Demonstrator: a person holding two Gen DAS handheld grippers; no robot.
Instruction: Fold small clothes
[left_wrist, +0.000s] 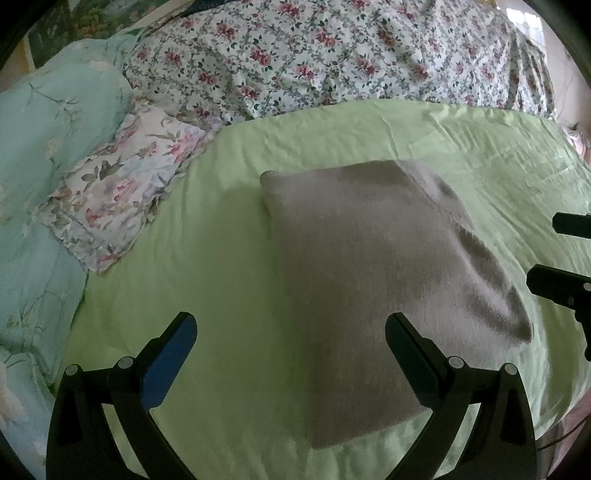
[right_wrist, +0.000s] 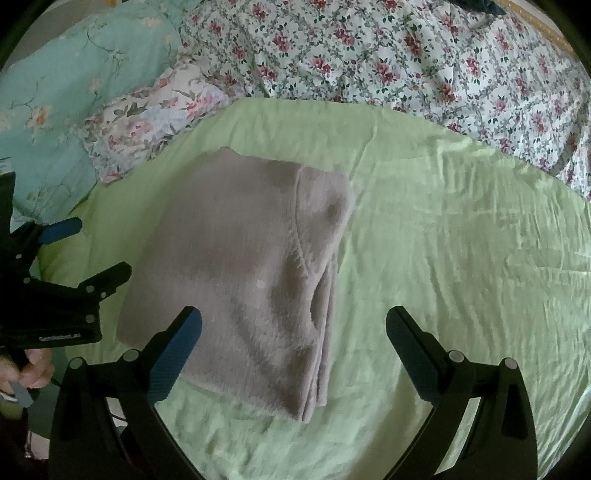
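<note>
My left gripper (left_wrist: 290, 330) is spread wide and holds nothing; its black fingers carry flat blue pads (left_wrist: 173, 358), and the right-hand finger hangs over the near left part of the sweater (left_wrist: 369, 280) without clearly touching it. My right gripper (right_wrist: 293, 328) is just as wide and also empty, its left finger over the sweater's near edge.

The sweater is a soft, fuzzy grey knit, folded into a thick, roughly rectangular packet. Its long axis runs away from me, with the short ends near and far. The stacked layer edges and a curved seam show along its right side, while its left side is a smooth fold. It lies flat on the pale green sheet (right_wrist: 461, 240), which is thin and finely wrinkled.

Beyond the sweater lies a crumpled quilt (right_wrist: 388, 55) printed with small red flowers. To the sweater's far left sit a ruffled floral pillow (left_wrist: 122, 192) and, past it, a teal flowered blanket (left_wrist: 44, 122).
</note>
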